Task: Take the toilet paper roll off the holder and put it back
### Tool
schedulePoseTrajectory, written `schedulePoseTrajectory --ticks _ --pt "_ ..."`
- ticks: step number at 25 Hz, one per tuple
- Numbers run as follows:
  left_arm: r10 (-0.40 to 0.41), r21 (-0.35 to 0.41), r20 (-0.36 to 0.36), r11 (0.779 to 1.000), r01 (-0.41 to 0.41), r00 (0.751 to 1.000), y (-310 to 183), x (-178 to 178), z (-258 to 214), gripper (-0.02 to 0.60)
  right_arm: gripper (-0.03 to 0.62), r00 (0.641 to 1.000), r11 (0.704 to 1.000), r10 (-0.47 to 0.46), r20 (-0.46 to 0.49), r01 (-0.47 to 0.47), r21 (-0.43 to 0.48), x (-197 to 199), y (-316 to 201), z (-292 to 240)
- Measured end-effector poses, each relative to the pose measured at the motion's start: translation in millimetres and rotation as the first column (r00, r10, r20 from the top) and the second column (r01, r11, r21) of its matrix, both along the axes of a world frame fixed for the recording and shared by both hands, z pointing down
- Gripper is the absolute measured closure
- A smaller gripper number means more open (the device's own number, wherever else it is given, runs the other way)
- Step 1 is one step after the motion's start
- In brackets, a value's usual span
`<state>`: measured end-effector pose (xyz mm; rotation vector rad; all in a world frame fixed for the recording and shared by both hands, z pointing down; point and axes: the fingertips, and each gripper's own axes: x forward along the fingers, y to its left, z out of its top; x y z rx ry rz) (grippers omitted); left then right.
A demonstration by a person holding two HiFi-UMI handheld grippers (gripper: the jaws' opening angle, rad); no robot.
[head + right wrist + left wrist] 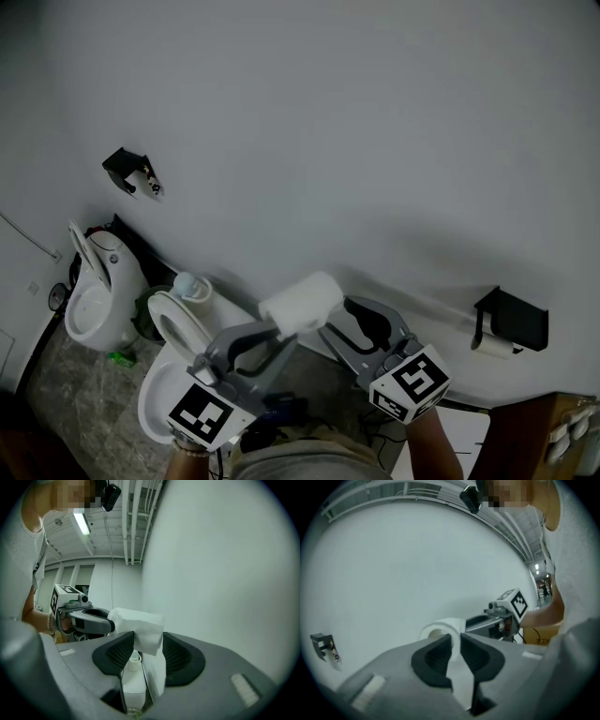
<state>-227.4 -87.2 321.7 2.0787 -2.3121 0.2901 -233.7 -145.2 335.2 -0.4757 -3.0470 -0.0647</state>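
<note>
toilet paper roll (302,302): soft matt paper | wall (375,141): smooth matt | toilet (169,323): glossy

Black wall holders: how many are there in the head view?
2. One black holder hangs on the wall at upper left; a second holder is at lower right. Others may be out of frame.

1. The toilet paper roll (302,302) is in the air before the wall (375,141), between the two grippers.
2. The left gripper (277,330) is clamped on the roll's left end. The roll's right end lies between the jaws of the right gripper (336,317), touching both.
3. One holder (512,319) sits on the wall well right of the roll, and a second holder (129,172) sits far to the left.
4. A toilet (169,375) stands below the roll to the left, with another bowl fixture (94,300) just left of it.
</note>
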Motion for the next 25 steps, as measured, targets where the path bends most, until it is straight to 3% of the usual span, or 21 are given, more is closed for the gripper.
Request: schedulePoseTrajectory --ticks 8,14,19,25 --pt "0.055 0.008 0.023 0.998 -0.056 0.998 -20.6 14.6 -8.6 0.528 0.399 0.997 0.997 0.073 0.036 -0.073 0.003 18.6 -21.5 -10.9" --pt "0.148 0.013 0.043 0.989 -0.149 0.988 -45.5 29.5 -17.7 0.528 0.399 0.986 0.987 0.161 0.052 -0.162 0.016 38.6 -46.7 -22.3" --pt "0.245 0.016 0.056 0.969 -0.247 0.968 -75.0 51.1 -21.2 0.529 0.4 0.967 0.968 0.247 0.062 -0.249 0.029 65.1 -76.4 -28.0" --pt "0.356 0.034 0.071 0.933 -0.359 0.932 -113.3 82.8 -27.1 0.529 0.401 0.925 0.926 0.372 0.075 -0.376 0.04 104.5 -113.7 -36.0"
